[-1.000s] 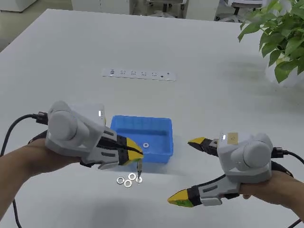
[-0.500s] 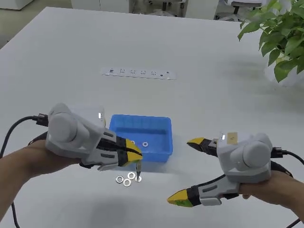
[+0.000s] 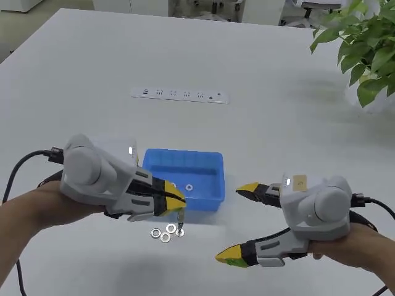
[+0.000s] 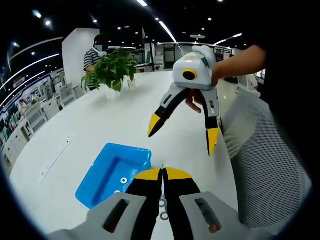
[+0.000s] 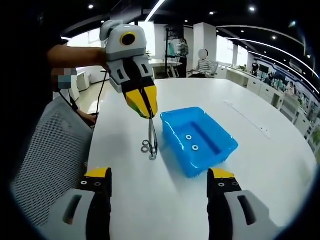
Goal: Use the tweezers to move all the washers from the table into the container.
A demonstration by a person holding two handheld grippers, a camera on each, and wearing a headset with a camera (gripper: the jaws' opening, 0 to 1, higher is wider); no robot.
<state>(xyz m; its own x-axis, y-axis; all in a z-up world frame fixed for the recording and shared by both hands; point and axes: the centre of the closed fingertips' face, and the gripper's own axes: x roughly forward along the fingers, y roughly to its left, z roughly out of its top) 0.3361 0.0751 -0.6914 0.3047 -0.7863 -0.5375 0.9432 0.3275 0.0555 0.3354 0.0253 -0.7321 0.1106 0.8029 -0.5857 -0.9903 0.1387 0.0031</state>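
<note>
Well, the white table (image 3: 278, 123) carried a blue container (image 3: 210, 161). At its near wall the left claw (image 3: 180, 198) was clamped on the tweezers (image 3: 180, 223), and the right claw (image 3: 228, 223) gaped apart to its right. Loose washers (image 3: 164, 234) lay beside it, two inside.

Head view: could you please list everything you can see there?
Table: one, white, under everything.
Container: one, blue, mid-table.
Washers in container: two, silver, on its floor.
Washers on table: about four, silver, in front of the container.
Tweezers: one pair, metal, tips down at the table washers.
Power strip: one, white, beyond the container.
Plant: one, green, far right.
Left gripper: grey, yellow tips, shut on the tweezers.
Right gripper: grey, yellow tips, open, right of the container.
</note>
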